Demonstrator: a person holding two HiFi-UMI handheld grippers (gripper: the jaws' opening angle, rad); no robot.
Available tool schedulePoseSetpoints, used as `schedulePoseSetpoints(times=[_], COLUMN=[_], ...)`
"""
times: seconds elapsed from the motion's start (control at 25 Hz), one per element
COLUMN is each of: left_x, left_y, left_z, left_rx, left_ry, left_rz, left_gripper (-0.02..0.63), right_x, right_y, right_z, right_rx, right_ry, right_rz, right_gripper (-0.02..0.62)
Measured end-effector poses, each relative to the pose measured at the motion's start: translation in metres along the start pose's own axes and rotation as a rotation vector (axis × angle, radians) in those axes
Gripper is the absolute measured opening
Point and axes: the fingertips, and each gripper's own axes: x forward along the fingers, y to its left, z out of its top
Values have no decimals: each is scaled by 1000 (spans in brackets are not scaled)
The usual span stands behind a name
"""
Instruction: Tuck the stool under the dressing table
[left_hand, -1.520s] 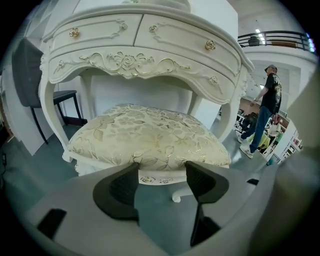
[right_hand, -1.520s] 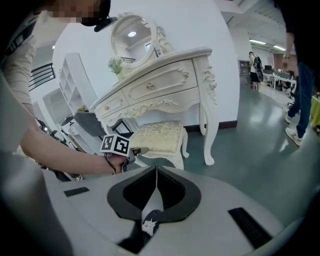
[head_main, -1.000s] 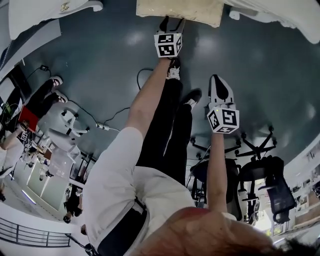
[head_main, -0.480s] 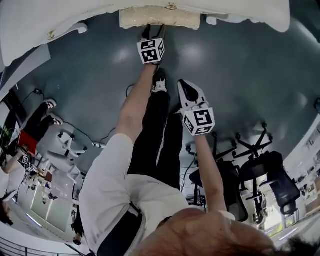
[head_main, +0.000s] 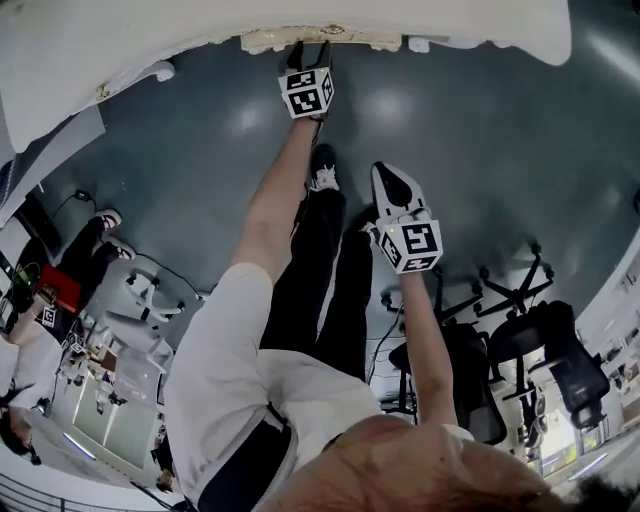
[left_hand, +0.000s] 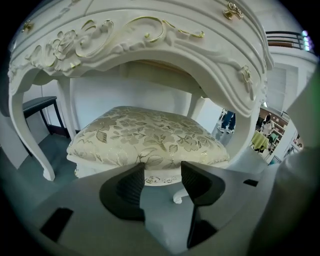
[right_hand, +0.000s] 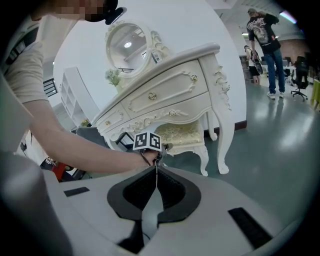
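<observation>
The stool (left_hand: 145, 135), white with a floral cream cushion, stands under the arch of the white dressing table (left_hand: 125, 45). In the head view only a strip of the stool's cushion (head_main: 360, 40) shows past the dressing table's edge (head_main: 120, 40). My left gripper (left_hand: 162, 172) is open at the stool's front rim. Its jaws have just been closing a little, and the rim shows in the gap without being pinched. My right gripper (right_hand: 156, 172) is shut on nothing and hangs back over the floor, well short of the stool (right_hand: 182, 132).
An oval mirror (right_hand: 127, 47) stands on the dressing table (right_hand: 165, 85). Black office chairs (head_main: 520, 330) are behind me on the right. Seated people (head_main: 90, 230) are at the left, and a person (right_hand: 265, 45) stands beyond the table. A dark side table (left_hand: 40, 105) is left of the table leg.
My left gripper has moved toward the dressing table, and the stool has gone further under it, so less cushion shows. The right gripper has shifted only slightly.
</observation>
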Motion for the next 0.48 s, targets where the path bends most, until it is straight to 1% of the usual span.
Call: schedulePoseSetpoints(times=[0.16, 0.24, 0.48], left_x=[16, 24, 49], left_y=[3, 4, 11], left_z=[11, 19, 36], left_rx=[15, 24, 57], left_ry=[-53, -71, -88], left_rz=[8, -1, -12], left_gripper=[242, 244, 242], right_x=[7, 12, 27], right_y=[1, 2, 1], right_z=[-8, -11, -14], right_rx=[4, 1, 21], right_ry=[23, 30, 22], right_rz=[-3, 0, -4], right_gripper=[44, 44, 44])
